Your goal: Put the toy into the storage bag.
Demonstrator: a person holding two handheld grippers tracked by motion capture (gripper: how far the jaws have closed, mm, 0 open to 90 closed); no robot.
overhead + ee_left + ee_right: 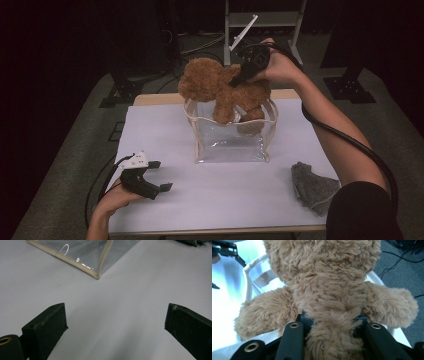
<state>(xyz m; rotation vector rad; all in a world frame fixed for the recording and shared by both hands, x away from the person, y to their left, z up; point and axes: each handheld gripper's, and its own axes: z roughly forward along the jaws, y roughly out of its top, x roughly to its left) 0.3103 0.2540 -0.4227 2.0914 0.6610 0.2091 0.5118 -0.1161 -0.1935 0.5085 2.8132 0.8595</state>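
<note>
two grippers are at work, and they stand well apart. the right gripper (239, 76) has its jaws clamped on the bear (220, 86), pinching the plush body from both sides; in the right gripper view the fur bulges out between the two black jaws, with the bear's limbs spread to either side ahead of them. the bear hangs just over the open mouth of the clear bag (230, 145), with at least one leg already dipping past the rim below the jaws. the left gripper (159, 175) rests low over the table (165, 125), jaws wide apart and holding nothing; in the left gripper view a bottom corner of the bag lies ahead of the jaws, near but not touching. a grey cloth (312, 186) lies on the table well to the side of the bag, away from both sets of jaws.

judging from this, the step in hand is lowering the bear into the bag. the next move calls for the right gripper to sink straight down so the body clears the soft rim, then let go once the bear sits inside. the bag's walls look floppy, so the bear may catch on the rim or drag the bag over; the left gripper could move in to steady the near edge.
</note>
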